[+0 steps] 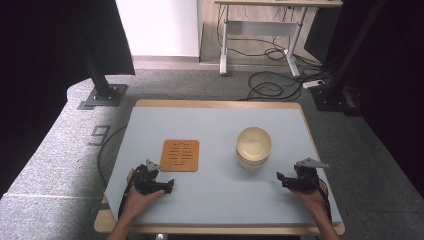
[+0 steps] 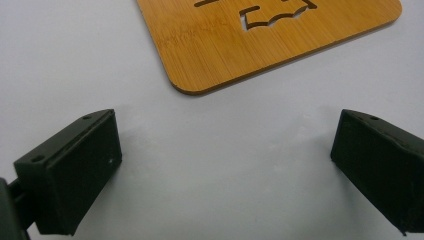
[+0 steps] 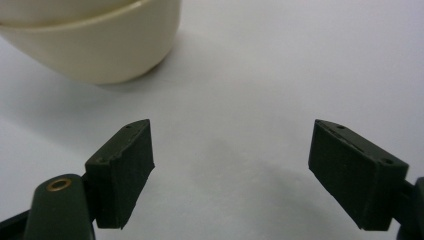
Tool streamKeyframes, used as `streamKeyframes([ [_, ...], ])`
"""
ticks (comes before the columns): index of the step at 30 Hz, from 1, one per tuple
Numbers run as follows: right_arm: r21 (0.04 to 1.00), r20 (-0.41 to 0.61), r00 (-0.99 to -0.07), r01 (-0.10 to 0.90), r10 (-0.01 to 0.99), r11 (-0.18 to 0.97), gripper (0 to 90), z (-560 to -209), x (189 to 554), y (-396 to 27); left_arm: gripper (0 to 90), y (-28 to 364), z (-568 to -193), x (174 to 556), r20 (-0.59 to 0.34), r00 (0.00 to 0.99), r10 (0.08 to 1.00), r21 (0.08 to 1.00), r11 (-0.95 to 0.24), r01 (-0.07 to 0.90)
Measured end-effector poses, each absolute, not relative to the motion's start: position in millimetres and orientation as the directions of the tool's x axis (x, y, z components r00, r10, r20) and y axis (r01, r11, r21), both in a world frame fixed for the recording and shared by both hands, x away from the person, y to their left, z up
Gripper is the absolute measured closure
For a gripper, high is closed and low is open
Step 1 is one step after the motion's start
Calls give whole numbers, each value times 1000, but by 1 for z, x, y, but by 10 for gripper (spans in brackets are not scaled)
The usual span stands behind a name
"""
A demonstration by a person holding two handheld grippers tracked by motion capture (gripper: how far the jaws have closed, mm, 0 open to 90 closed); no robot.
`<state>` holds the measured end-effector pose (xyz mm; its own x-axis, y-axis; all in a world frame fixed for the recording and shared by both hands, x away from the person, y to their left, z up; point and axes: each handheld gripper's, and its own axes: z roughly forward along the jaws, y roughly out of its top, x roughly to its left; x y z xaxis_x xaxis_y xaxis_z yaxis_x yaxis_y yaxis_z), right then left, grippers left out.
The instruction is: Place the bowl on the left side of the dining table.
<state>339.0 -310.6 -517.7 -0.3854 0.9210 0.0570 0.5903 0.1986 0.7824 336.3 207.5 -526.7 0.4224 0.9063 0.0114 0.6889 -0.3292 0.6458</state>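
Observation:
A square bamboo trivet (image 1: 180,155) with cut-out slots lies flat on the table, left of centre. A cream bowl stack (image 1: 253,146) stands right of centre. My left gripper (image 1: 169,186) rests low near the front left, just below the trivet, and is open. In the left gripper view its jaws (image 2: 227,135) stand wide apart with bare table between them, and the trivet's rounded corner (image 2: 270,40) is just ahead. My right gripper (image 1: 280,179) sits at the front right, open and holding nothing. In the right gripper view (image 3: 230,145) the bowls (image 3: 95,45) stand ahead at the upper left.
The pale blue table top (image 1: 215,195) has a wooden rim. On the carpeted floor beyond it are a black stand base (image 1: 102,95), loose cables (image 1: 270,87) and a desk frame (image 1: 260,30). Dark curtains hang at both sides.

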Motion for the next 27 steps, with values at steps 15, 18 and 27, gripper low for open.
streamKeyframes([
  [15, 826, 12, -414, 517, 910, 224, 200, -485, 328, -298, 0, 207, -527, 336, 11, 421, 907, 645, -328, 690],
  [18, 834, 15, -421, 506, 907, 221, 204, -479, 327, -298, 0, 207, -527, 336, 12, 419, 908, 646, -327, 690],
  [27, 853, 6, -438, 471, 899, 225, 206, -463, 325, -296, 0, 207, -527, 336, 11, 420, 908, 646, -327, 690],
])
